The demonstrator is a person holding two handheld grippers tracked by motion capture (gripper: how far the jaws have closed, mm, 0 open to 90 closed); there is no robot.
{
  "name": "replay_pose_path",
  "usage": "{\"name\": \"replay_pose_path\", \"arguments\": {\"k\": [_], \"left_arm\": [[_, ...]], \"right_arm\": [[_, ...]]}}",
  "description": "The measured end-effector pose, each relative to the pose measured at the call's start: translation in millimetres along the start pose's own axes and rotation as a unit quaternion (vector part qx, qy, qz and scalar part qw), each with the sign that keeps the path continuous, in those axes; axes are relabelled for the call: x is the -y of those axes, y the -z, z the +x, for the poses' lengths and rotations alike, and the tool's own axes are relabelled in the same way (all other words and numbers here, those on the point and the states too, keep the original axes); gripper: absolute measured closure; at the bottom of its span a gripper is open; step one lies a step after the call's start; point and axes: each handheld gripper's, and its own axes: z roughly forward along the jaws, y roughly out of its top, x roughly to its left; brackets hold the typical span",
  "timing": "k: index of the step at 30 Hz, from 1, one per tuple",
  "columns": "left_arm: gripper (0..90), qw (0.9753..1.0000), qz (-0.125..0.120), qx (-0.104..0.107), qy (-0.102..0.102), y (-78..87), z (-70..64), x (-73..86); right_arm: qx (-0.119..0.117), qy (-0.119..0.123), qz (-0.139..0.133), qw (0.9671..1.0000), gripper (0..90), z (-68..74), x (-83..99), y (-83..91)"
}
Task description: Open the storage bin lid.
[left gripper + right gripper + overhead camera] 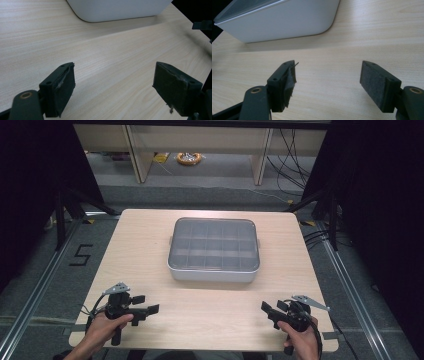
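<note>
1. A light wooden worktop (150, 250) stands on a grey floor (45, 270), with a black "5" mark (81, 255) on the floor to its left.
2. A white box (214, 251) with a clear lid sits near the middle of the worktop, a little toward the far side. Through the lid a grid of compartments shows; what is in them cannot be told.
3. The left gripper (148, 304) is held in the person's left hand (106, 326) at the near left corner of the worktop, pointing toward the right.
4. Its fingers (60, 92) are spread wide with nothing between them, only bare wood below. The rounded near corner of the box (117, 10) lies ahead, well apart from them.
5. The right gripper (270, 309) is held in the right hand (300, 337) at the near right corner, pointing left toward the other gripper.
6. Its fingers (377, 86) are likewise released and wide apart, empty, above bare worktop. The box (279, 21) lies beyond them, not touching.
7. Both grippers are near the front edge, well apart from each other and from the box.
8. Far beyond the worktop, the legs of a pale desk (140, 155) stand on the floor, with a yellow roll (189, 158) and loose black cables (292, 165) beside them.
</note>
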Motion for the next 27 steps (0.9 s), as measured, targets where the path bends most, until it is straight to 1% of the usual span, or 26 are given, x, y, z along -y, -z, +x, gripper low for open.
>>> {"name": "replay_pose_path", "arguments": {"k": [1, 2, 3, 4, 5, 6, 7, 8, 9, 10, 11, 12, 13, 14, 15, 16, 17, 19, 20, 21, 22, 23, 24, 25, 26, 27], "left_arm": [[16.9, 1.0000, 0.000, 0.001, 0.005, -0.2, -0.3, -0.1], [16.9, 0.9999, 0.001, 0.007, 0.011, -0.5, -0.9, -0.5], [16.9, 0.9998, 0.001, 0.011, 0.016, -0.8, -1.5, -1.1], [16.8, 0.9998, -0.001, 0.013, 0.014, -1.2, -1.5, -1.8], [16.8, 0.9999, -0.002, 0.011, 0.013, -1.5, -1.9, -2.7], [16.7, 0.9999, -0.004, 0.006, 0.009, -2.1, -1.8, -3.4], [16.6, 1.0000, -0.004, 0.003, 0.007, -2.5, -1.5, -4.5], [16.6, 0.9999, -0.005, 0.005, 0.011, -3.3, -1.1, -5.7], [16.6, 0.9999, -0.005, 0.005, 0.012, -3.4, -0.1, -7.1], [16.6, 0.9998, -0.009, 0.004, 0.017, -4.1, -0.2, -8.4], [16.6, 0.9998, -0.010, 0.002, 0.015, -4.5, 0.0, -10.1], [16.6, 0.9999, -0.009, 0.002, 0.013, -4.8, 0.6, -11.8], [16.6, 0.9998, -0.011, 0.003, 0.017, -5.6, 0.7, -13.4], [16.6, 0.9997, -0.012, 0.007, 0.020, -6.5, 1.3, -15.2], [16.6, 0.9996, -0.009, 0.009, 0.025, -6.7, 1.9, -17.1], [16.6, 0.9994, -0.014, 0.012, 0.029, -7.9, 2.7, -18.7], [16.7, 0.9994, -0.013, 0.011, 0.029, -8.1, 3.9, -20.3], [17.0, 0.9994, -0.020, 0.006, 0.029, -9.3, 5.3, -23.3], [17.5, 0.9994, -0.015, 0.010, 0.031, -9.1, 6.5, -25.4], [17.8, 0.9994, -0.016, 0.008, 0.030, -9.3, 7.4, -26.6], [17.8, 0.9994, -0.015, 0.009, 0.030, -9.4, 8.0, -28.0], [17.9, 0.9994, -0.015, 0.009, 0.030, -9.4, 8.0, -28.0], [17.9, 0.9993, -0.017, 0.008, 0.033, -10.3, 9.2, -30.1], [17.9, 0.9993, -0.016, 0.006, 0.034, -10.7, 9.6, -31.1], [18.1, 0.9993, -0.020, 0.004, 0.032, -11.9, 10.1, -31.7], [18.2, 0.9992, -0.015, 0.008, 0.035, -12.0, 10.7, -33.1]], "right_arm": [[-0.005, 0.000, -0.006, 1.0000, 29.8, -0.1, -0.3, -0.4], [-0.009, -0.019, 0.001, 0.9998, 30.3, 2.2, -0.5, 0.7], [-0.001, 0.010, -0.008, 0.9999, 30.8, -2.0, -1.3, -1.2], [0.005, 0.002, -0.005, 1.0000, 30.9, -1.0, -1.8, -0.4], [-0.010, -0.021, 0.001, 0.9997, 30.9, 1.1, -2.6, 0.7], [-0.006, -0.017, -0.006, 0.9998, 30.9, -0.5, -2.9, -1.1], [-0.016, -0.024, -0.004, 0.9996, 31.0, -0.9, -4.6, 0.2], [-0.015, -0.033, -0.006, 0.9993, 31.2, -0.4, -6.0, -0.2], [-0.021, -0.002, -0.014, 0.9997, 31.3, -5.8, -8.2, -1.9], [-0.012, -0.013, -0.017, 0.9997, 31.4, -4.5, -9.6, -2.7], [-0.015, 0.004, -0.016, 0.9998, 31.6, -7.8, -12.3, -2.6], [-0.013, -0.022, -0.014, 0.9996, 32.0, -4.4, -13.1, -3.8], [-0.023, -0.022, -0.016, 0.9994, 32.1, -5.2, -15.0, -4.7], [-0.021, -0.005, -0.021, 0.9996, 32.1, -8.5, -16.6, -7.3], [-0.021, -0.014, -0.020, 0.9995, 32.1, -8.3, -18.3, -7.6], [-0.033, -0.082, 0.006, 0.9961, 32.1, 1.3, -20.4, -3.0], [-0.033, -0.071, 0.000, 0.9969, 32.1, -1.0, -22.2, -4.8], [-0.039, -0.086, -0.004, 0.9955, 32.1, -1.2, -26.1, -5.4], [-0.042, -0.079, -0.009, 0.9959, 32.2, -3.3, -28.0, -6.8], [-0.043, -0.055, -0.019, 0.9974, 32.2, -7.3, -30.3, -8.6], [-0.041, -0.046, -0.019, 0.9980, 32.3, -8.2, -32.9, -8.9], [-0.047, -0.054, -0.019, 0.9973, 32.3, -7.2, -35.1, -8.8], [-0.044, -0.059, -0.017, 0.9971, 32.5, -6.4, -37.6, -8.6], [-0.056, -0.051, -0.022, 0.9968, 32.7, -9.2, -40.2, -10.2], [-0.055, -0.063, -0.020, 0.9963, 32.8, -8.4, -42.3, -10.9], [-0.052, -0.056, -0.027, 0.9967, 32.9, -9.5, -44.9, -12.2]]}}
